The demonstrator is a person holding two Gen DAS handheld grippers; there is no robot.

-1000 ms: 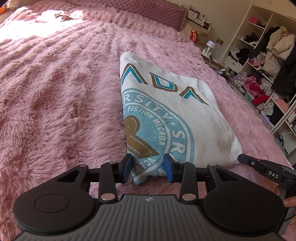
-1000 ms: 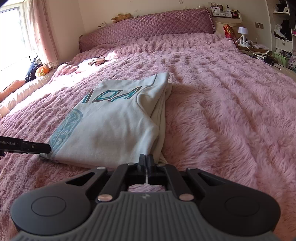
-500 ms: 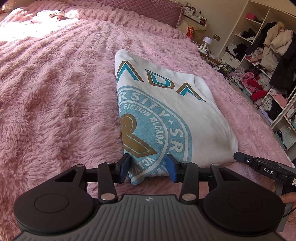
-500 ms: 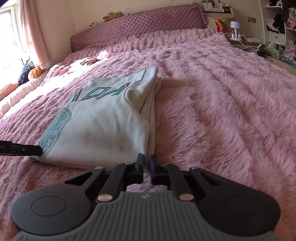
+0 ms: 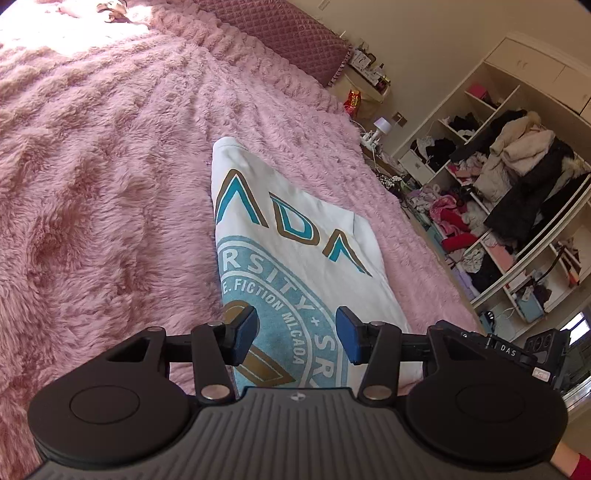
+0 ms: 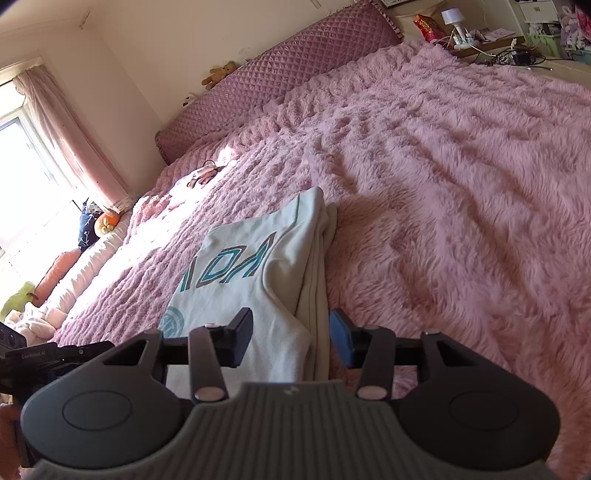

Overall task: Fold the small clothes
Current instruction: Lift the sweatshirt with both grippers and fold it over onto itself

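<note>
A white T-shirt with teal and gold print lies folded into a long rectangle on the pink furry bedspread. My left gripper is open, its blue pads astride the shirt's near left edge, over the round print. My right gripper is open, its pads astride the near right corner of the same shirt, where the stacked folded edges show. Neither gripper holds anything. The right gripper's body shows at the right of the left wrist view.
A quilted purple headboard runs along the far end of the bed. An open wardrobe full of clothes stands to the right of the bed. A bedside shelf with a lamp is beyond. Cushions and toys lie by the window.
My right gripper has opened from shut. Both grippers have moved forward over the shirt's near edge and tilted; the left stays open.
</note>
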